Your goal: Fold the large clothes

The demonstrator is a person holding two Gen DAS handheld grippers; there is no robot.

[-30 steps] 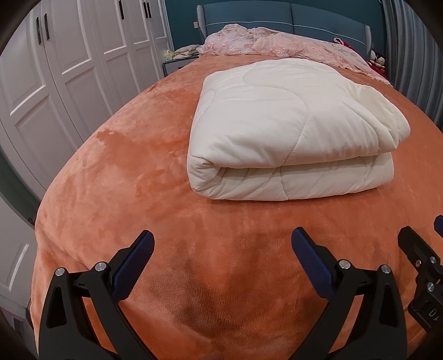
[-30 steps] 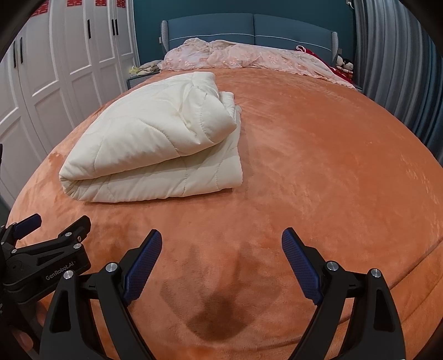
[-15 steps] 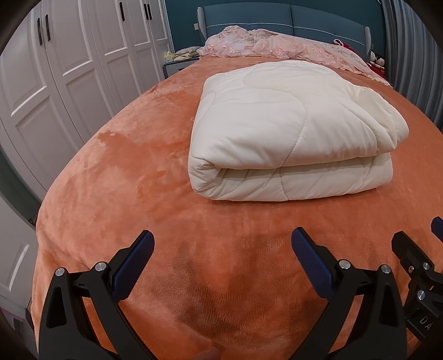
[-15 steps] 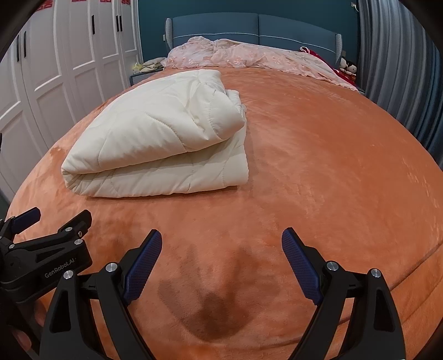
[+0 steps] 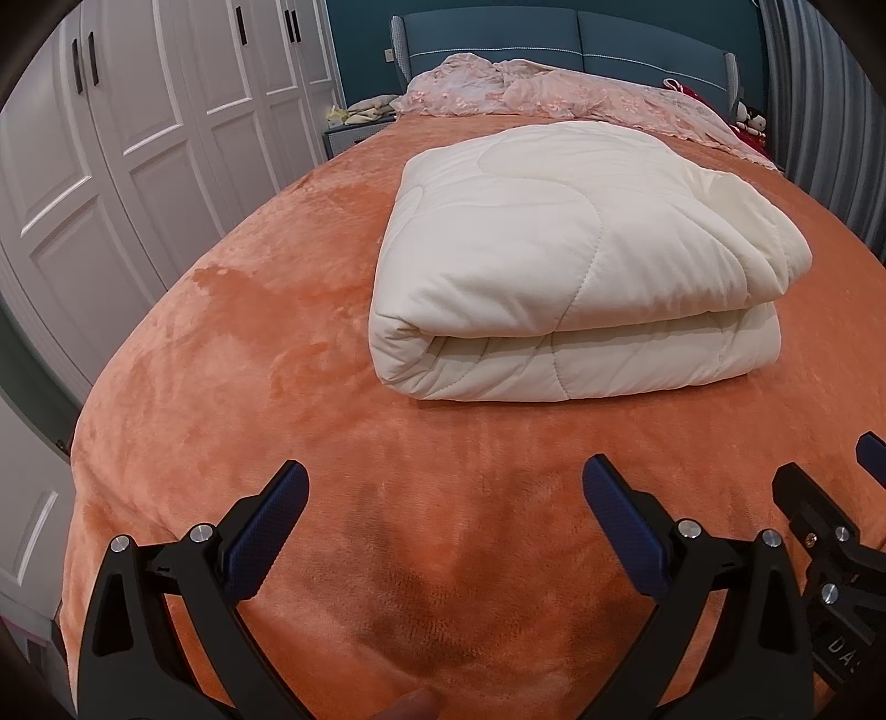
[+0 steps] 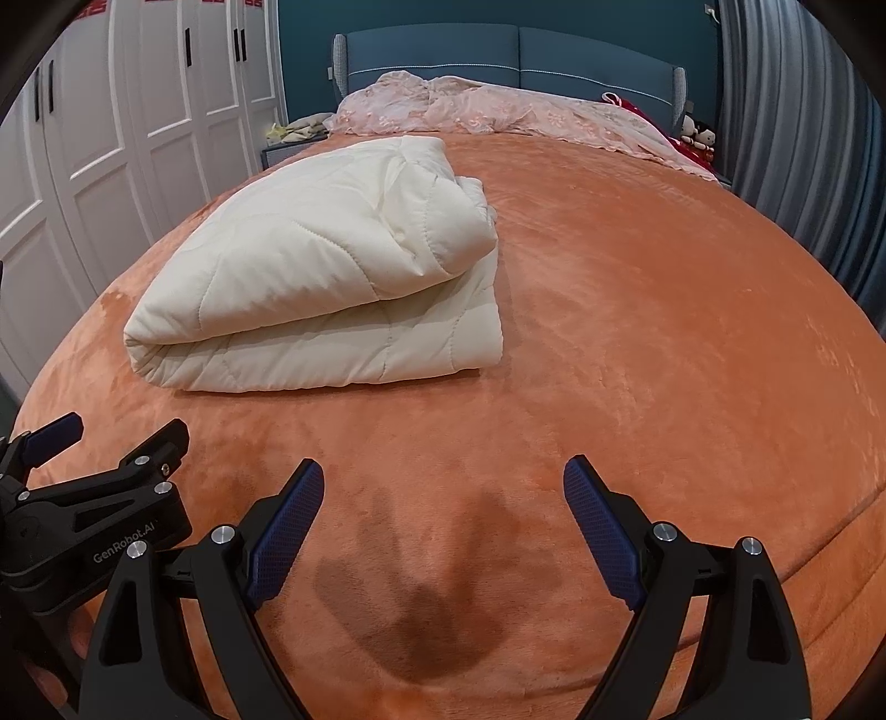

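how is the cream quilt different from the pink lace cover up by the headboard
The cream quilted comforter is folded into a thick, neat bundle mid-bed; the pink lace bedspread lies rumpled along the headboard. The comforter is plain and puffy, the bedspread thin and patterned. Both rest on the orange plush blanket.

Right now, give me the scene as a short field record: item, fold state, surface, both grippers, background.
item: cream quilted comforter
fold state: folded into a thick stack, rounded fold edge facing the cameras, looser layered end on its right side
surface: orange plush bedspread; the comforter lies on it
left gripper: open, holding nothing, over the bedspread short of the comforter
right gripper: open, holding nothing, over the bedspread
contact: neither gripper touches the comforter
background: pink lace cover by the blue headboard, white wardrobe doors on the left
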